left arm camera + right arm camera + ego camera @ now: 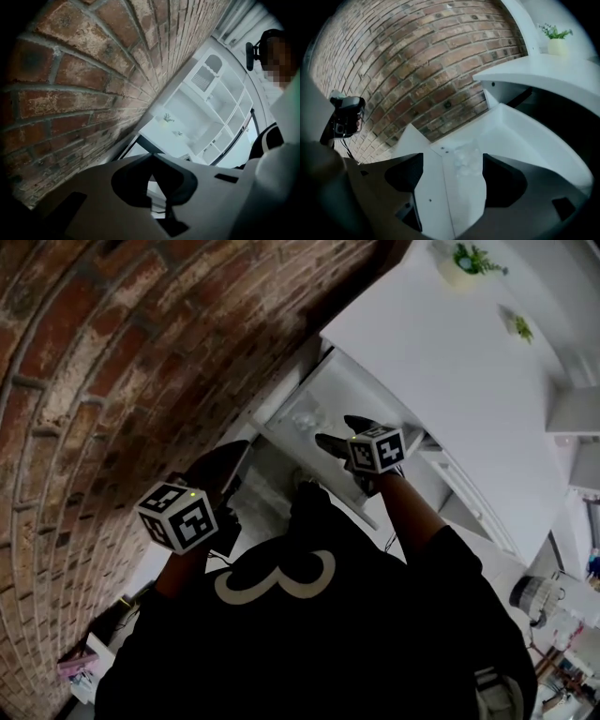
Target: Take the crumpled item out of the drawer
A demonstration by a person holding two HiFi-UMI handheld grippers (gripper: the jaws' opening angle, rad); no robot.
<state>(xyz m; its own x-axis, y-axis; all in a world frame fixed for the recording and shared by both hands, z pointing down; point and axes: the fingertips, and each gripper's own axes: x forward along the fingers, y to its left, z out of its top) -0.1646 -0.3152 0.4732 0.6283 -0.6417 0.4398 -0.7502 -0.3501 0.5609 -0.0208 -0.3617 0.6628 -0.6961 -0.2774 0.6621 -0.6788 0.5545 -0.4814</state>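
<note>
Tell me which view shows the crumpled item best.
Right gripper view: the crumpled item lies in the drawer, seen between the right gripper's open jaws. Head view: a small pale lump. Left gripper view: nothing of it.

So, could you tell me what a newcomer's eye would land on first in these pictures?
The red brick wall fills the left of the head view. Beside it a white drawer stands open with a crumpled item inside, and the open right gripper hovers over it; the left gripper hangs shut, lower left.

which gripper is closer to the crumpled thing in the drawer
Right. The right gripper is open over the drawer, crumpled item just ahead of its jaws; the left gripper is shut, farther back.
</note>
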